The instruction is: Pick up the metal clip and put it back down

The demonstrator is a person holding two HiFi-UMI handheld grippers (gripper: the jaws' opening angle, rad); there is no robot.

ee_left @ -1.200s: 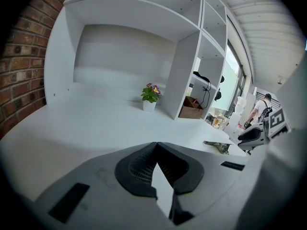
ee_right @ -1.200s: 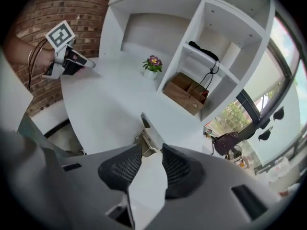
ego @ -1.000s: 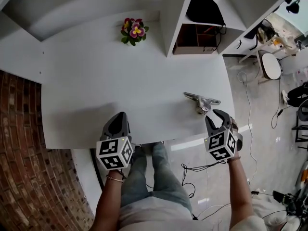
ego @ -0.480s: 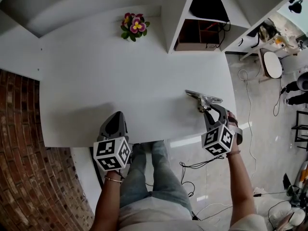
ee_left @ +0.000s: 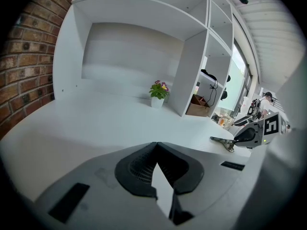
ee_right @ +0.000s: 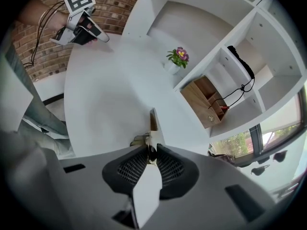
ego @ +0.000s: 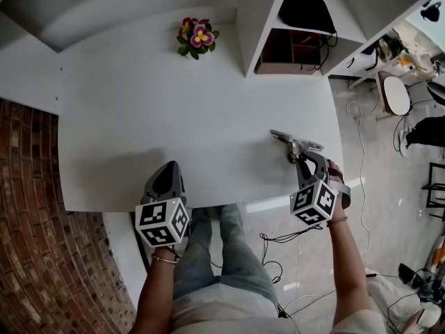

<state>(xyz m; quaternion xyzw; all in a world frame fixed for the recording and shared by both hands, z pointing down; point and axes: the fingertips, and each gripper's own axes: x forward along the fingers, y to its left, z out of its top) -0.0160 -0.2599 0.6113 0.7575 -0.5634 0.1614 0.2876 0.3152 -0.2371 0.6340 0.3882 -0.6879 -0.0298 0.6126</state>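
Note:
The metal clip [ego: 295, 142] lies on the white table [ego: 174, 103] near its right front corner, its long flat arm pointing left. My right gripper [ego: 304, 157] is at the clip's near end, shut on it. In the right gripper view the clip [ee_right: 151, 128] sticks out from between the pads [ee_right: 169, 166]. My left gripper [ego: 172, 167] rests at the table's front edge, shut and holding nothing; its own view shows the jaws meeting in a point [ee_left: 156, 145] and the clip [ee_left: 221, 141] far off to the right.
A small pot of pink flowers [ego: 195, 39] stands at the back of the table. A white shelf unit [ego: 250, 26] at the back right holds a wooden box [ego: 285, 51] and a black bag [ego: 301, 9]. Brick wall [ego: 28, 207] on the left; cables lie on the floor [ego: 389, 207].
My right gripper, open a second ago, has moved forward onto the clip's near end and shut on it. The left gripper has stayed put.

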